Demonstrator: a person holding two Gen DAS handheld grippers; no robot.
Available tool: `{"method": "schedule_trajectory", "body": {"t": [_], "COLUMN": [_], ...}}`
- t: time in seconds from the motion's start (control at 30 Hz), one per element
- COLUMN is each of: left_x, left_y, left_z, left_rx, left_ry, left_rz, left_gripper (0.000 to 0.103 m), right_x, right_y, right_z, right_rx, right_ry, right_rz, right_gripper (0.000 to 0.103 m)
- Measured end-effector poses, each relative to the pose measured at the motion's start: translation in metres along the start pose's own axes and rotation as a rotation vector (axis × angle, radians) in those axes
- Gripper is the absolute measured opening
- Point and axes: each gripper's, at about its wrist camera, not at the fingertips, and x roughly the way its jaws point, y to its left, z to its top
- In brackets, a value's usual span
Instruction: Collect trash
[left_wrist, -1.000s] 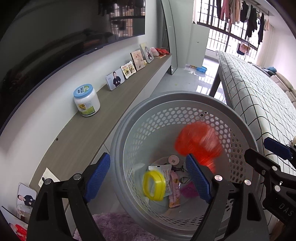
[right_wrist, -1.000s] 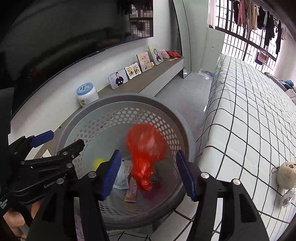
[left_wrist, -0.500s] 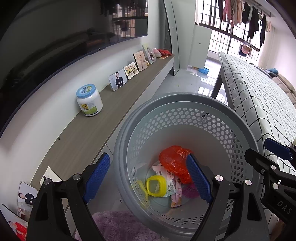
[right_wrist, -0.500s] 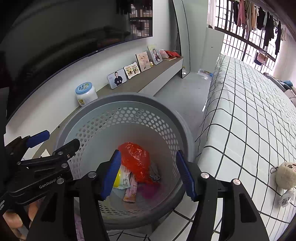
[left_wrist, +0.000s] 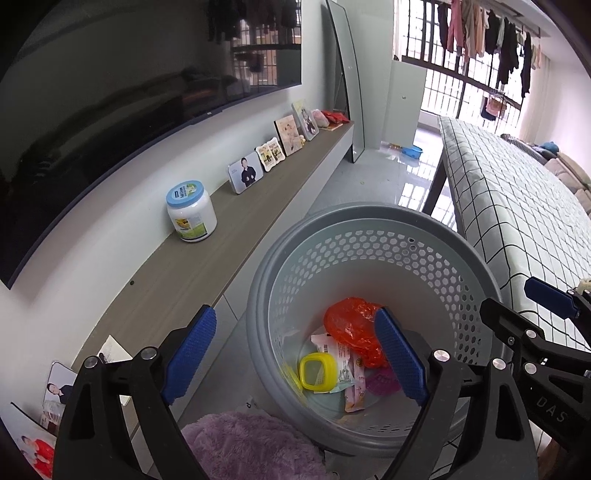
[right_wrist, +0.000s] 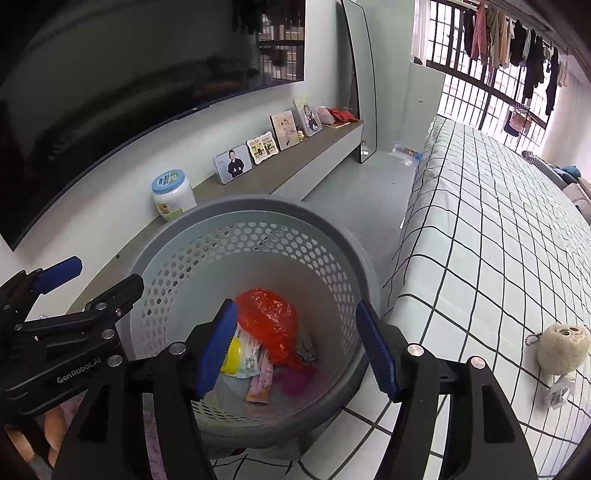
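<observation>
Below both grippers a grey perforated basket (left_wrist: 373, 236) is seen, standing between a long wooden shelf (left_wrist: 229, 236) on one side and a bed covered with a checked sheet (right_wrist: 498, 236) on the other. At the bottom of the basket the trash is gathered: a crumpled red plastic bag (right_wrist: 267, 317) lies on top, partly over a few printed wrappers (left_wrist: 341, 363), with a yellow ring-shaped piece (left_wrist: 317, 371) beside them and something purple (right_wrist: 295, 380) next to the bag.

The left gripper (left_wrist: 295, 362) is held over the near rim of the basket, its blue pads (left_wrist: 188, 356) set wide apart with nothing pressed between them; its jaws have just been opening further. The right gripper (right_wrist: 295, 350) is held above the basket's mouth as well, its fingers likewise parted and empty, the bag being seen only far beneath the gap; these jaws too have just been opening. Each gripper is caught at the edge of the other's view, and part of a hand (right_wrist: 40, 439) is glimpsed low at the left edge of the right wrist view.

On the shelf a white jar with a blue lid (left_wrist: 190, 210) and a row of framed photographs (left_wrist: 245, 171) are set. A purple fluffy cloth (left_wrist: 251, 446) lies just beside the basket, and a small round plush keychain (right_wrist: 561, 347) rests on the bed.
</observation>
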Motion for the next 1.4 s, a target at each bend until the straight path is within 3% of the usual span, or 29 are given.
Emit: {"method": "schedule_trajectory", "body": {"t": [0.43, 0.77, 1.2, 1.4], "left_x": [-0.042, -0.056, -0.066, -0.068], "left_y": [-0.019, -0.067, -0.141, -0.173], "left_z": [0.000, -0.003, -0.008, -0.014], "left_rx": [0.009, 0.075, 0.161, 0.213], "left_ry": [-0.061, -0.072, -0.044, -0.033], "left_rz": [-0.030, -0.099, -0.217, -0.240], "left_gripper": [0.094, 0.095, 0.096, 0.096], "right_x": [-0.051, -0.086, -0.115, -0.109], "right_y": [-0.028, -0.087, -0.186, -0.219], "right_z": [-0.017, -0.045, -0.098, -0.114], "right_rx": [0.065, 0.159, 0.290, 0.342], "right_ry": [-0.059, -0.075, -0.019, 0.027], "right_rz": [-0.032, -0.135, -0.286, -0.289], "right_gripper": [0.069, 0.072, 0.074, 0.074]}}
